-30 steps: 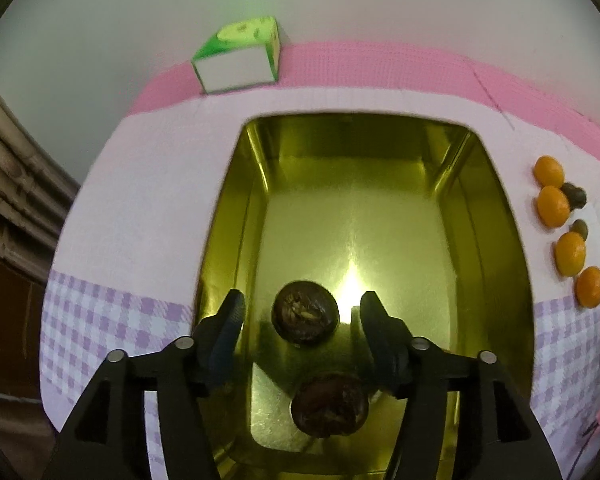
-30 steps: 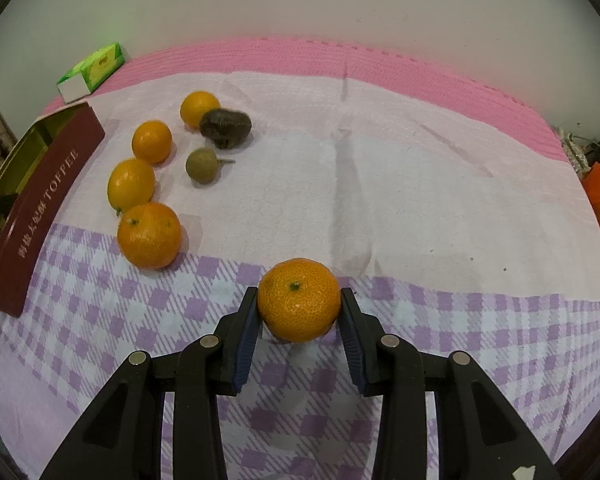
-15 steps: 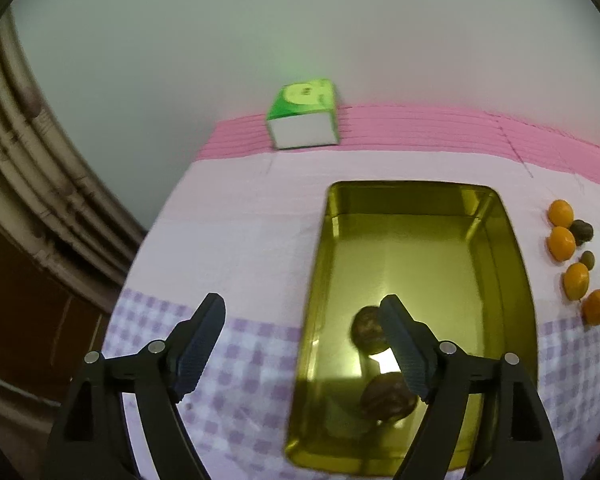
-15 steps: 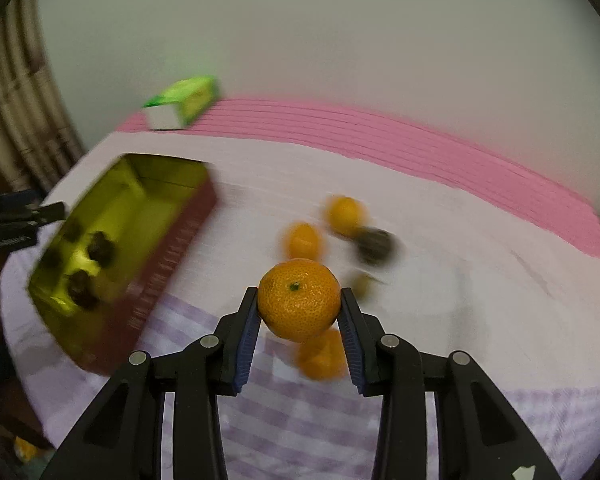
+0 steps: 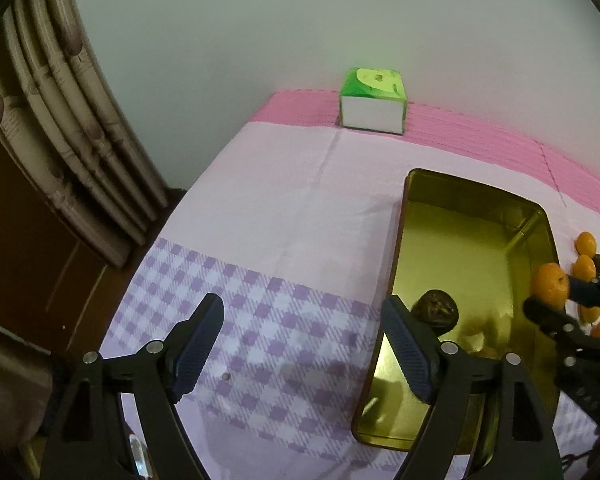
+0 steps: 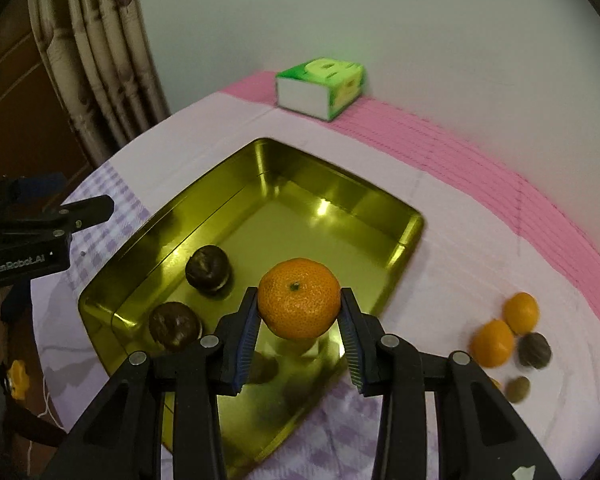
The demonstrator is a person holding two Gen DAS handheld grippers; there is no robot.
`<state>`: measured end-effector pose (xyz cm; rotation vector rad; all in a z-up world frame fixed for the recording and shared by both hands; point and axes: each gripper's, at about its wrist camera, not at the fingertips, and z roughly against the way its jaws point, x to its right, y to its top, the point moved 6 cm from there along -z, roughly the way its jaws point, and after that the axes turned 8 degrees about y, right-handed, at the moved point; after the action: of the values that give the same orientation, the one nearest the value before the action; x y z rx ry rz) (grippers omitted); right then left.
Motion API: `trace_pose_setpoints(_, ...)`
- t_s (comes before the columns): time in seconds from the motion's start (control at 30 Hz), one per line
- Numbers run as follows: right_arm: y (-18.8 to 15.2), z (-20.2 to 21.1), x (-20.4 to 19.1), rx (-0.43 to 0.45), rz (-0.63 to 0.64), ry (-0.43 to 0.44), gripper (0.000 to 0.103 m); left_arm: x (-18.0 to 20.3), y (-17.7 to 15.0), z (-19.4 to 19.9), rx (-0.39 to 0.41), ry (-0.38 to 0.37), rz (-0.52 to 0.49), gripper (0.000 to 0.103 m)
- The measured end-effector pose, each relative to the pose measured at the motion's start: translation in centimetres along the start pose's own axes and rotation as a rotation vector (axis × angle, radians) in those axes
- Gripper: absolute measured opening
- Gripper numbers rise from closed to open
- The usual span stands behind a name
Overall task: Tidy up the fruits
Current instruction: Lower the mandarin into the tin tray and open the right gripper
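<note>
My right gripper [image 6: 299, 342] is shut on an orange mandarin [image 6: 299, 297] and holds it above the near right part of a gold tin tray [image 6: 336, 192]. Two dark brown fruits [image 6: 208, 269] [image 6: 175, 325] lie in the tray's near left part. My left gripper [image 5: 302, 340] is open and empty over the checked cloth, left of the tray [image 5: 476, 192]. One dark fruit [image 5: 436, 309] shows beside its right finger. The right gripper with the mandarin [image 5: 551, 288] shows at the right edge of the left wrist view.
Loose mandarins [image 6: 493, 343] [image 6: 521, 313], a dark fruit [image 6: 535, 350] and a small brownish fruit [image 6: 517, 389] lie on the cloth right of the tray. A green tissue box [image 6: 320, 88] stands at the back by the wall. Curtains [image 5: 60, 128] hang left of the table edge.
My right gripper has carried the mandarin left, from the checked cloth to over the tray. My left gripper has pulled back, opened wider and shifted left off the tray.
</note>
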<state>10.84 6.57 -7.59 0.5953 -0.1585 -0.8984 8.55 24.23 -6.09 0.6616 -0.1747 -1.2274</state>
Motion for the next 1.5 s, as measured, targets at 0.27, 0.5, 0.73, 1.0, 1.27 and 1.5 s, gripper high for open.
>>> trace_pose_setpoints(0.27, 0.4, -3.8, -1.3, -0.078, 0.027, 0.003, 0.036, -0.7, 0.3, -0.3, -0.006, -0.007, 0.045, 0.082)
trace_pose_setpoints(0.5, 0.2, -5.3, -1.9, -0.110, 0.041, 0.007, 0.036, -1.1, 0.2, -0.4, -0.014, -0.010, 0.063, 0.083)
trace_pose_setpoints(0.73, 0.1, -6.1, -1.9, -0.126, 0.050, 0.001, 0.036, -1.1, 0.2, -0.5, -0.016, -0.012, 0.065, 0.084)
trace_pose_setpoints(1.0, 0.0, -6.2, -2.0, -0.130, 0.065, -0.011, 0.037, -1.1, 0.2, -0.5, -0.017, -0.013, 0.064, 0.084)
trace_pose_setpoints(1.27, 0.1, -6.0, -1.8, -0.120, 0.046, 0.000, 0.037, -0.7, 0.0, -0.7, -0.017, -0.017, 0.051, 0.084)
trace_pose_setpoints(1.5, 0.5, -2.7, -1.6, -0.047, 0.023, 0.009, 0.037, -0.6, 0.0, -0.8, -0.018, -0.022, 0.055, 0.084)
